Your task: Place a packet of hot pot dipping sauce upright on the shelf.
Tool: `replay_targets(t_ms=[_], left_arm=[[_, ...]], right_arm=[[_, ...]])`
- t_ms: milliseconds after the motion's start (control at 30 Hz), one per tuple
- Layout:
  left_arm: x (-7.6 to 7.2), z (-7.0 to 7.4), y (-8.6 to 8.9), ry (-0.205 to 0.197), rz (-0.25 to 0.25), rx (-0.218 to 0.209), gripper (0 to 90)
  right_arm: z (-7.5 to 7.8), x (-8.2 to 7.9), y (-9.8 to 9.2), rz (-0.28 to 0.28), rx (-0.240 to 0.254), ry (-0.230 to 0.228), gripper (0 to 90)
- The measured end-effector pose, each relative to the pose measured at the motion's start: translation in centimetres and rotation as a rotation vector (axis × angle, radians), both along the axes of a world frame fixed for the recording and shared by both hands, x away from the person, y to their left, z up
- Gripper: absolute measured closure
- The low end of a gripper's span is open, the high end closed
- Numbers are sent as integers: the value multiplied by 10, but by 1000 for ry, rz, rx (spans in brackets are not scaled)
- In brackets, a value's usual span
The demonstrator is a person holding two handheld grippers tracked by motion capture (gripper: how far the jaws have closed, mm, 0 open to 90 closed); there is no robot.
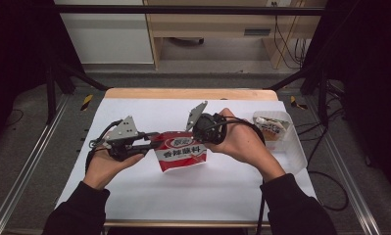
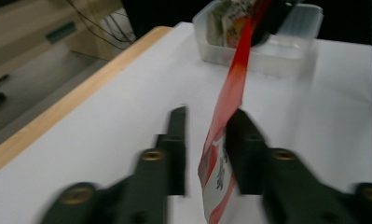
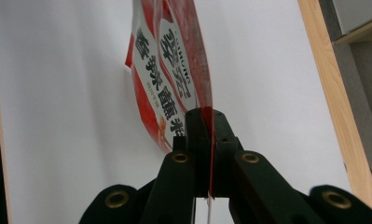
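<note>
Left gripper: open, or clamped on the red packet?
Open. In its own view the left gripper has a gap between one jaw and the red packet; the right gripper pinches it.

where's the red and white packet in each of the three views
High view: the red and white packet hangs at centre, between the left gripper and right gripper.
Left gripper view: edge-on at centre, between the open jaws.
Right gripper view: top centre, its edge pinched in the shut jaws.
Shared landmark: the white table cover.

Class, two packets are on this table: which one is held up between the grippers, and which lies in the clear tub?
The red-and-white packet is held; the right gripper pinches its edge. The other packet lies in the clear tub.
</note>
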State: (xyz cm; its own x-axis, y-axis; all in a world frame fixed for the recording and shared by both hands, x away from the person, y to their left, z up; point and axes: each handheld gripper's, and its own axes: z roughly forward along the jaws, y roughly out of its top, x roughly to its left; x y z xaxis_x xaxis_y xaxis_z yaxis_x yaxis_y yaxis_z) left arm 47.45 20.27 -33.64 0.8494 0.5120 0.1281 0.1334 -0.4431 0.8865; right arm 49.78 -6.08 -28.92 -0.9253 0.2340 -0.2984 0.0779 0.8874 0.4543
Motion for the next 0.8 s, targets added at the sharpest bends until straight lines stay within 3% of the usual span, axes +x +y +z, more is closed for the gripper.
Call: replay_targets(t_ms=[133,233,333,500,633,733,800], left_arm=[[-4,-16,14,14,63,-72,353],[-9,-38,23,41,122,-42,261],[-13,-58,30,73,168,-6,222],[-16,-80,36,97,220,26,163],[-16,-91,41,105,262,18,133],[-17,-98,50,129,291,-27,129],[-17,-101,52,141,304,-34,128]], right_arm=[[10,5,-4,-27,-8,-1,896],[19,8,-9,-60,-6,-4,897],[30,10,-15,-79,4,-13,896],[45,13,-26,-124,13,-9,896],[57,13,-37,-155,22,-14,896],[65,12,-48,-175,21,-21,896],[70,10,-55,-192,21,-26,896]])
